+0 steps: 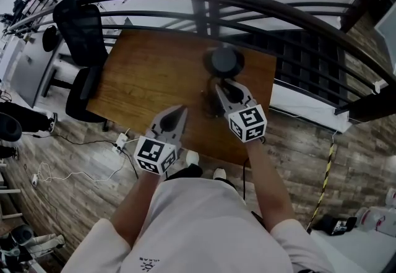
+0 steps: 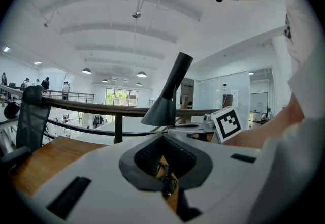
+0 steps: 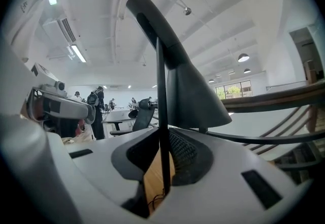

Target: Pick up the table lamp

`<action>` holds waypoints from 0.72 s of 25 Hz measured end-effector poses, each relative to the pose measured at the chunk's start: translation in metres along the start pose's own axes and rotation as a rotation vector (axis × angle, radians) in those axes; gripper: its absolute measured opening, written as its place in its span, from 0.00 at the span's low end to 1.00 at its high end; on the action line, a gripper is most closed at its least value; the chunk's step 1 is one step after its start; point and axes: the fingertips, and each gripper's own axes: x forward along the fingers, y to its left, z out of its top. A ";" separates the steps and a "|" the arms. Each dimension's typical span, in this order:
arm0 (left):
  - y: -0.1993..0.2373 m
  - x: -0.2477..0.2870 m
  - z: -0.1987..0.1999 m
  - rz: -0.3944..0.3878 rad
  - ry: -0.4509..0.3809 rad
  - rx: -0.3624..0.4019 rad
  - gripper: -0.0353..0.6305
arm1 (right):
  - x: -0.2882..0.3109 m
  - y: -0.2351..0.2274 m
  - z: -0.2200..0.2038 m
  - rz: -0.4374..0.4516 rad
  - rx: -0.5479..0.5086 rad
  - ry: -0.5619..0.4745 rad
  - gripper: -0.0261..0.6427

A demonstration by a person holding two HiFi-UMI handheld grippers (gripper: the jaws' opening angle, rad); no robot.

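Right gripper view has the right tool [image 3: 163,134] clenched on the thin stem [image 3: 161,81] of the table lamp [image 3: 190,93]. The stem runs upright, 6 to 12 o'clock, between the jaws. In the head view the table lamp stands on the wooden surface [image 1: 142,73] at 12 o'clock of that tool, so the lift probably goes straight up along the stem. The left tool [image 1: 180,111], drawn together on nothing, sits at the lamp's 7 o'clock, farther off.

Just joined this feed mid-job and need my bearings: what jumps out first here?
A dark table lamp stands at the far edge of the wooden table, its thin stem caught between the right gripper's jaws. Right behind it a curved black railing guards a drop to the floor below.
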 end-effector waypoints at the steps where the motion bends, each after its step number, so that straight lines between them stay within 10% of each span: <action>1: 0.000 0.000 0.000 -0.001 0.001 0.000 0.07 | 0.000 0.000 0.001 0.000 -0.003 0.000 0.14; 18: 0.004 -0.001 0.002 0.010 -0.009 0.000 0.07 | -0.001 -0.001 0.002 0.000 -0.020 -0.002 0.12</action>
